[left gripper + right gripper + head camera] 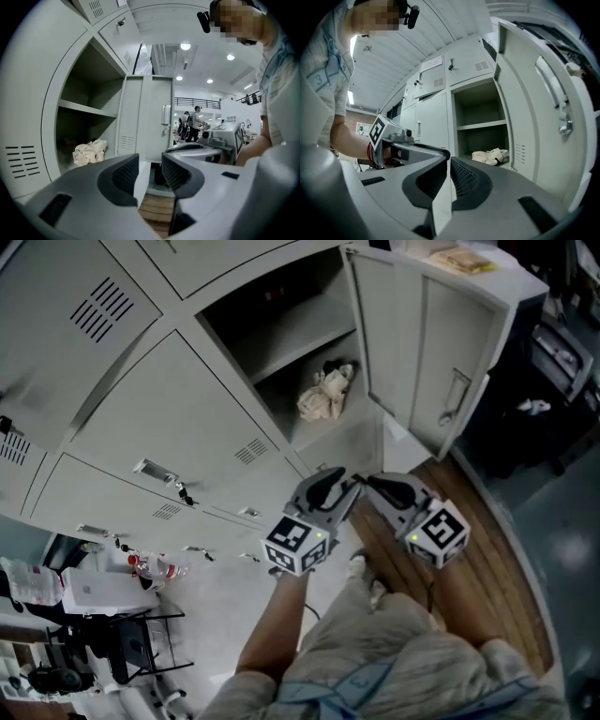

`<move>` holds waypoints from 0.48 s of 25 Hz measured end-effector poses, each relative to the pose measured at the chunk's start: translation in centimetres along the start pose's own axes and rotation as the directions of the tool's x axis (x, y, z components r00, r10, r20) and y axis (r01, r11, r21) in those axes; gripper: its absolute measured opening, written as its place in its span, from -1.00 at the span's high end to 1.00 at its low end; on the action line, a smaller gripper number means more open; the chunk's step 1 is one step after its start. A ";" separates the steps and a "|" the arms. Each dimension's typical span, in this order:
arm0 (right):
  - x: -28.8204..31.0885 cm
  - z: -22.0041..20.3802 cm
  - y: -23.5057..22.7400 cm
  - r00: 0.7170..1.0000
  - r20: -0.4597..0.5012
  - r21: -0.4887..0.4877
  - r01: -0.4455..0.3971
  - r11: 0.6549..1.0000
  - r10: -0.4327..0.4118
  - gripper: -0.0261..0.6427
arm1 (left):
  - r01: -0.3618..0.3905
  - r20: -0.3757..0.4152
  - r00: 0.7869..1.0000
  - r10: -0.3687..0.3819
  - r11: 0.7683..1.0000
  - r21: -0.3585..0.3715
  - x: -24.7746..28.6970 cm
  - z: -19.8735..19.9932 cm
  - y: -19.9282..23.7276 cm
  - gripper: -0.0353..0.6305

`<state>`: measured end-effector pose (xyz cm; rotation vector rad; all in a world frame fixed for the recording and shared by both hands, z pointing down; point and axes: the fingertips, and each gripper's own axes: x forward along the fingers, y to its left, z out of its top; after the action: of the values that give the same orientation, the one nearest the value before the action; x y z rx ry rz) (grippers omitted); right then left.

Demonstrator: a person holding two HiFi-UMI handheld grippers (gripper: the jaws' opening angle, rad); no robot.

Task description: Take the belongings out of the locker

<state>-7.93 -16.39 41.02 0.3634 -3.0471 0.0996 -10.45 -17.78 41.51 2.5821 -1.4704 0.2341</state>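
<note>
Hovering in front of the open locker (281,343), the left tongs (342,486) and right tongs (380,486) sit tip to tip, well short of the compartment. The left tongs are released with a clear gap. The right tongs are parted only by a slit. Both are empty.

The task's thing, a crumpled cream cloth (325,393), lies on the compartment floor under the inner shelf (305,351), toward the side of the open door (441,343). Something dark sits just behind the cloth, too dim to identify.

Risks, as judgement:
- The right tongs' slit looks too narrow for a bunched cloth. Unless they part wider, they would likely push it deeper instead of taking it.
- The cloth is soft, so a pinch may catch one fold only. The rest could then trail and drag on the compartment's front lip, or slip free.
- The two tongs are nearly touching now. If both reach into the opening at once, they could knock each other or the shelf edge.
- The door stands beside the right tongs, and a bump could swing it into the path.
- The dark item may get left behind or shoved back unseen.
</note>
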 end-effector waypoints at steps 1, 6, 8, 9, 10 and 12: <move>0.0 -0.1 -0.6 1.000 -0.001 0.000 0.010 1.000 -0.010 0.91 | -0.001 -0.014 1.000 0.001 1.000 0.006 0.5 0.1 0.4 0.47; 0.2 -0.5 -2.9 0.999 -0.016 0.004 0.042 0.999 -0.042 0.91 | -0.015 -0.085 0.996 0.018 0.999 0.038 2.9 0.3 2.6 0.28; 0.4 -0.6 -3.6 0.999 -0.014 -0.001 0.049 0.999 -0.049 0.91 | -0.025 -0.114 0.993 0.030 0.998 0.051 3.8 0.4 3.5 0.20; 0.5 -0.6 -4.0 0.998 -0.014 -0.001 0.053 0.999 -0.053 0.91 | -0.032 -0.131 0.991 0.040 0.998 0.063 4.3 0.3 4.0 0.14; 0.6 -0.7 -4.4 0.998 -0.015 -0.001 0.057 0.998 -0.057 0.91 | -0.041 -0.149 0.987 0.052 0.996 0.078 4.8 0.2 4.5 0.06; 0.7 -0.9 -5.0 0.998 -0.022 0.001 0.064 0.998 -0.064 0.91 | -0.060 -0.181 0.980 0.079 0.992 0.113 5.7 0.0 5.5 -0.09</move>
<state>-7.41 -21.32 42.27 0.4567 -3.0106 0.1021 -12.35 -25.34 43.06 2.5112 -1.5200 0.5614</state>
